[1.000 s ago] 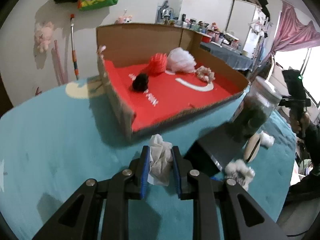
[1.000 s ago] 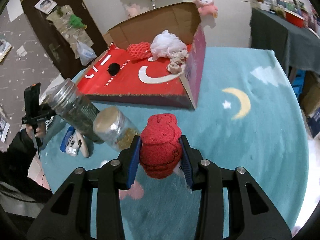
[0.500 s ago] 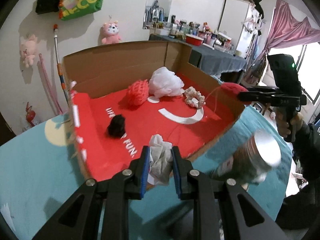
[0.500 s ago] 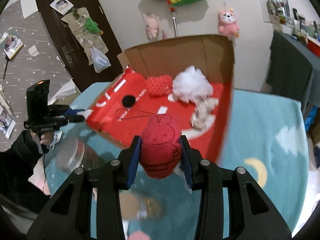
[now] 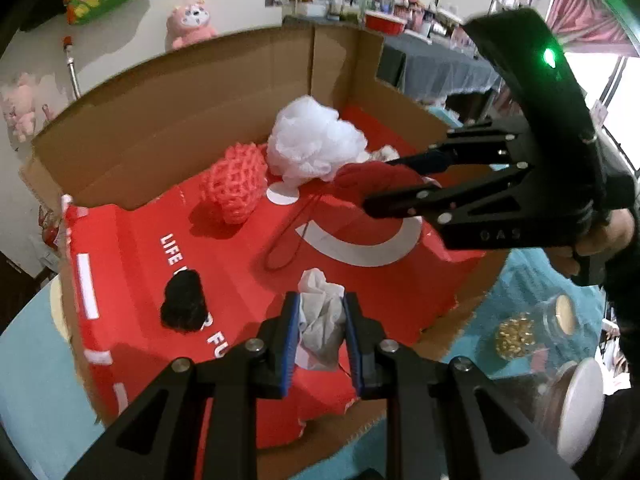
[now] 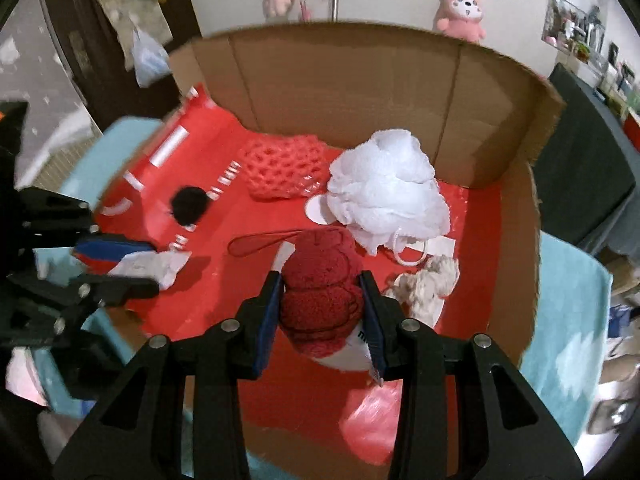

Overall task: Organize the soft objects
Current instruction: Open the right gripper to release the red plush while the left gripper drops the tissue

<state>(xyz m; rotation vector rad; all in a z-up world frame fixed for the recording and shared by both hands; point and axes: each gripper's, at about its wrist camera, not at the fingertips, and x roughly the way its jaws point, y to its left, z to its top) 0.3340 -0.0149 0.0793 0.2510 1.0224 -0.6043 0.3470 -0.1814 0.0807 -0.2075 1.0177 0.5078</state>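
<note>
My left gripper (image 5: 321, 334) is clenched on a crumpled white tissue (image 5: 320, 326), both blue pads pressed into its sides, and it hangs over the near part of the red floor of the open cardboard box (image 5: 192, 92). My right gripper (image 6: 322, 316) is clamped around a dark red fuzzy ball (image 6: 322, 300) (its thin red cord loop (image 6: 260, 242) trails out to the left over the box floor), and it too is held over the box, above the near edge. In the left wrist view I can see that right gripper (image 5: 394, 182) reaching in from the right side with the red ball (image 5: 372, 180) at its tips, close beside the white mesh bath pouf (image 5: 314, 142). Lying in the box: a coral-red knitted net pouch (image 5: 236, 184) against the back wall, the white pouf just to the right of it, a small black pompom (image 5: 184, 304) toward the left front, and a beige scrunchie-like frilly thing (image 6: 426, 286) by the right wall, just right of my right gripper. The box sits on a teal tablecloth (image 6: 568, 320). Outside it, to the right in the left wrist view, stand a glass jar of golden bits (image 5: 532, 330) and a second, larger jar with a white lid (image 5: 576, 400). A pink plush toy (image 6: 460, 14) hangs on the wall behind.
</note>
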